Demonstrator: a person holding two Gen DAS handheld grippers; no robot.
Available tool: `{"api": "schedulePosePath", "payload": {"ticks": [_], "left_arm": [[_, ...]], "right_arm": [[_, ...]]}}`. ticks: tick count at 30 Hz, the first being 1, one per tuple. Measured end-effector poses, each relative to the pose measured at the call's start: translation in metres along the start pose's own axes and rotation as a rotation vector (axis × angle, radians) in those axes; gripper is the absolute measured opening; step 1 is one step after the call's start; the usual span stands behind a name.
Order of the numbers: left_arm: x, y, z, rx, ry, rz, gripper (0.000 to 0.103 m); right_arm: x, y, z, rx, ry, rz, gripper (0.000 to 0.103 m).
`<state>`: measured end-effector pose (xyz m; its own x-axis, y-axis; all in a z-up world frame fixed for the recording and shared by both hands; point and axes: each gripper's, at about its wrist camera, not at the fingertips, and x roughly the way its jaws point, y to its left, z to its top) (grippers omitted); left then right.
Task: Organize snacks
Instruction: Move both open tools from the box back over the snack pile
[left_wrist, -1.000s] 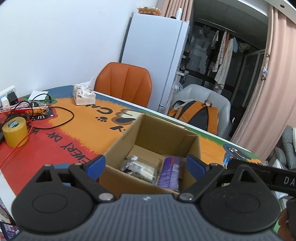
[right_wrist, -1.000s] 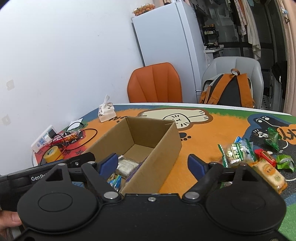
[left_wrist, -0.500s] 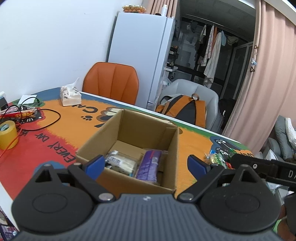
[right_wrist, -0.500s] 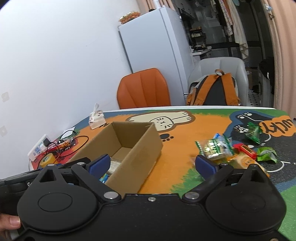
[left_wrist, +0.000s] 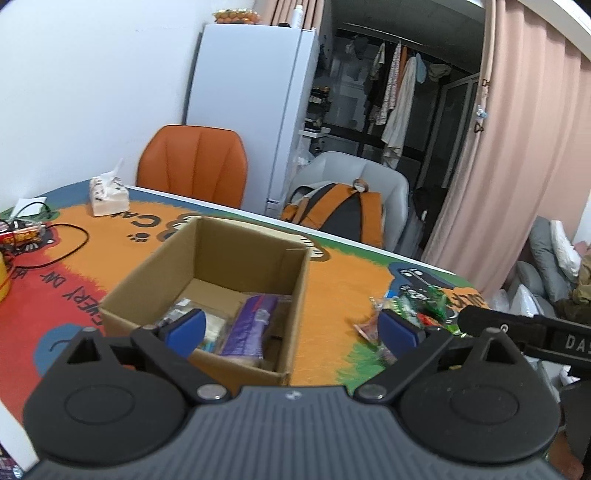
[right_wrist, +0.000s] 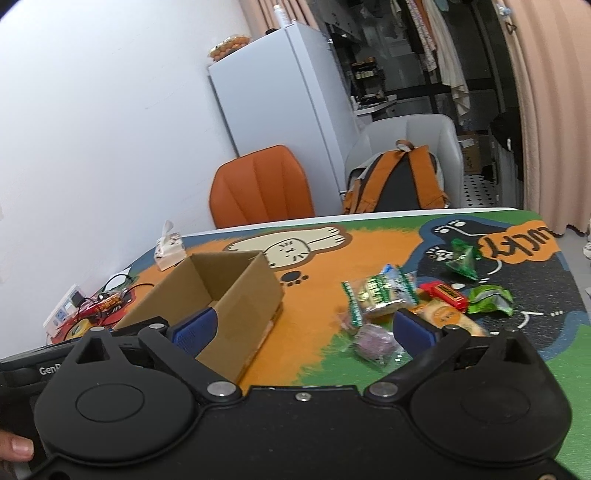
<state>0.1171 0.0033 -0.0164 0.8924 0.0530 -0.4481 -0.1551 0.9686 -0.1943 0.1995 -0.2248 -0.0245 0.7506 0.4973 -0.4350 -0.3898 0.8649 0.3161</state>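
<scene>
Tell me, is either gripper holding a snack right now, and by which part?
Nothing is held. The left gripper and right gripper both stand wide open with nothing between their pads. Some snacks lie loose on the table; others are in the box.

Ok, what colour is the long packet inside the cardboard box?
Purple packet, clearest in the left wrist view.

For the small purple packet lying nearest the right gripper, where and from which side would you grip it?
Judging by its pose, take the purple packet across its plump middle, from above and the near side. It lies flat on the table mat, its clear crimped ends look too thin to pinch, and the right gripper is open and empty just short of it.
</scene>
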Motion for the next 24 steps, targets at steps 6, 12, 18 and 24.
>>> {"api": "schedulePosePath", "payload": {"ticks": [6,12,18,24], "left_arm": [[0.002,-0.013,-0.001,0.019,-0.009,-0.05,0.099],[0.01,-0.03,-0.003,0.059,-0.008,-0.094,0.099],[0.024,-0.043,-0.005,0.067,0.013,-0.108,0.097],[0.04,-0.055,-0.007,0.084,0.033,-0.128,0.096]], "right_arm": [[-0.005,-0.019,0.0,0.018,-0.017,-0.044,0.103],[-0.005,-0.034,0.0,0.03,-0.028,-0.073,0.102],[-0.001,-0.05,-0.001,0.04,-0.023,-0.087,0.099],[0.003,-0.07,-0.001,0.073,-0.02,-0.096,0.089]]}}
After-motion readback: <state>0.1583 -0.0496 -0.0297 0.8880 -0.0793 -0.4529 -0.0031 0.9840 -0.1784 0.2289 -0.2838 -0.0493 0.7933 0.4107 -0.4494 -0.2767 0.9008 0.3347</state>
